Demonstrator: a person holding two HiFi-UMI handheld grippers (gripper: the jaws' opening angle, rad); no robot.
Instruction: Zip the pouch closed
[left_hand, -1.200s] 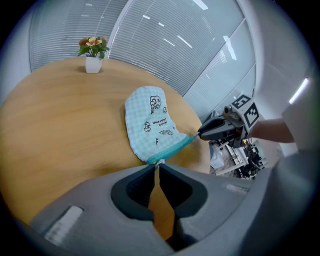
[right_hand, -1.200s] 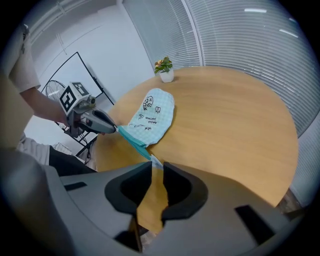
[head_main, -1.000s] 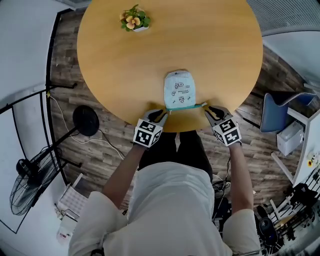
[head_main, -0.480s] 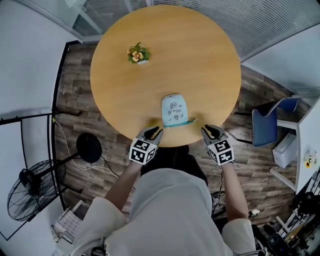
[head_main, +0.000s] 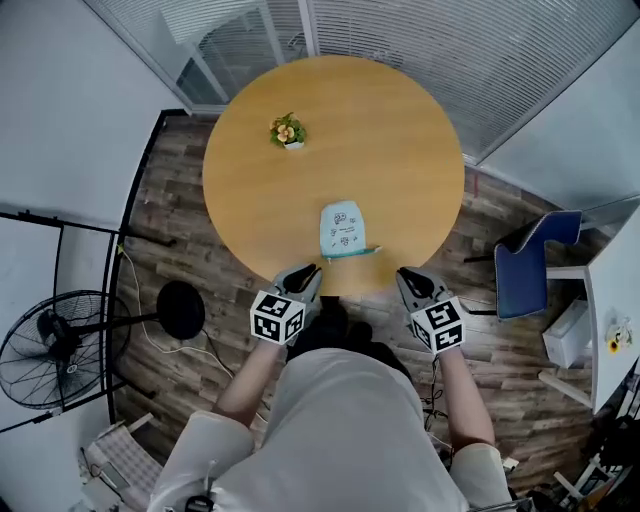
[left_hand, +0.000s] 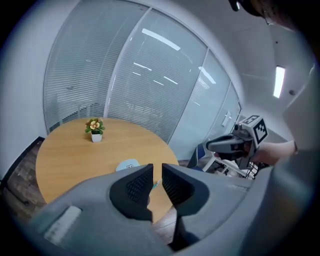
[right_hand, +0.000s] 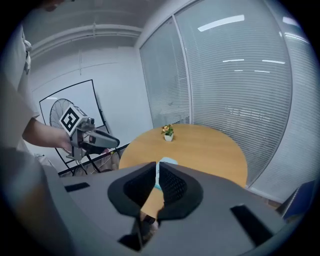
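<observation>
The pale blue pouch (head_main: 341, 228) lies flat near the front edge of the round wooden table (head_main: 400, 140), its teal zipper edge (head_main: 350, 252) facing me. My left gripper (head_main: 305, 272) hovers just off the table's front rim, left of the pouch, jaws shut on nothing. On the other side, my right gripper (head_main: 405, 277) is also shut and holds nothing. Neither touches the pouch. In the left gripper view the pouch (left_hand: 129, 164) shows just beyond the left gripper (left_hand: 157, 172). In the right gripper view the pouch (right_hand: 165, 161) peeks above the right gripper (right_hand: 156, 172).
A small potted flower (head_main: 287, 131) stands at the table's far left. A blue chair (head_main: 525, 275) is on the right and a floor fan (head_main: 45, 350) and a black stand base (head_main: 180, 310) on the left. Glass walls with blinds (head_main: 420, 40) lie beyond the table.
Both grippers have drawn back from the pouch's zipper ends to beyond the table edge. The head view has pulled up and away, so the table looks smaller. The pouch has not moved.
</observation>
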